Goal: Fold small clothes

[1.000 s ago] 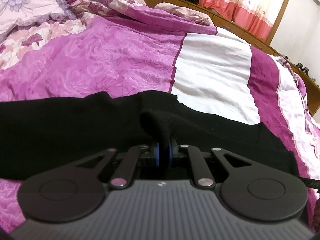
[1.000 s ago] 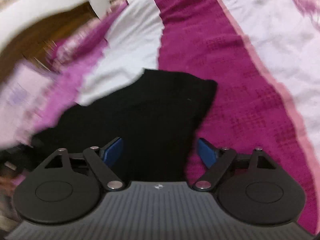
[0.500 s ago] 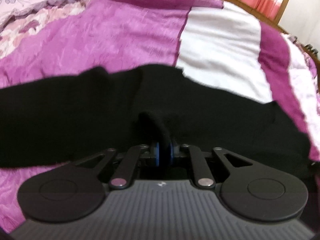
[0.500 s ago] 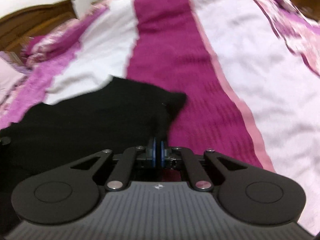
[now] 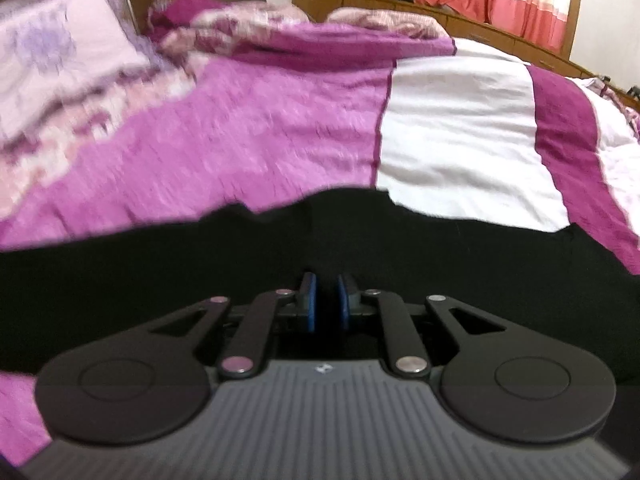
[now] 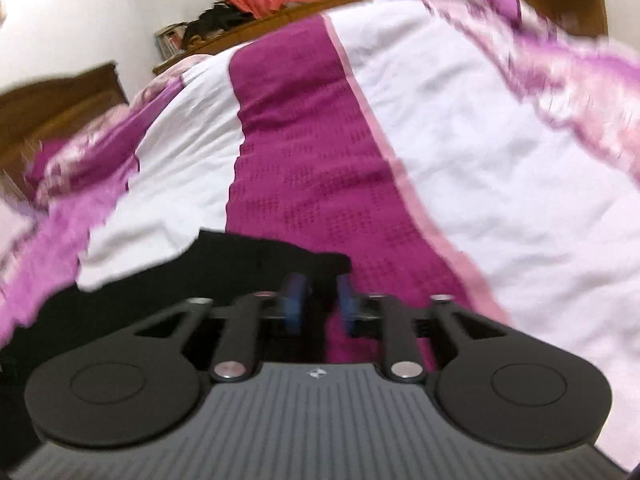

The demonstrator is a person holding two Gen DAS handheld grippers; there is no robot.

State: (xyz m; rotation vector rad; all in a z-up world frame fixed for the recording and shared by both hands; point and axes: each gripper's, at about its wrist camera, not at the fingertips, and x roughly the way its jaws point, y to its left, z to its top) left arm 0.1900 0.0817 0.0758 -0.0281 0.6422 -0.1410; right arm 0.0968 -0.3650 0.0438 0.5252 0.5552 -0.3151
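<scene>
Item: black garment [image 5: 200,264], small, dark, lying flat on the bed [image 5: 280,140] across the near edge of the striped magenta-and-white bedspread [image 6: 312,152]. Its long axis is running left to right in front of both claws; seams and edges are not readable against the black cloth.

Left claw [image 5: 325,300]: sitting over the middle of the garment, blue pads [image 5: 309,300] parted by a narrow gap. No cloth is showing pinched between them, so it is reading as released.

Right claw [image 6: 318,304]: sitting at the garment's right-hand end, beside its outer corner [image 6: 336,260], pads slightly apart with bedspread showing through the gap; also released, holding nothing.

Governing relation: the cloth is lying directly ahead of and below the left claw, while it is falling to the left of the right claw. The right claw is judged nearer the free corner, the left nearer the middle.

Containers: none in view. A wooden shelf [image 5: 400,0] behind the bed is carrying books and dark clutter, too blurred to list.
</scene>
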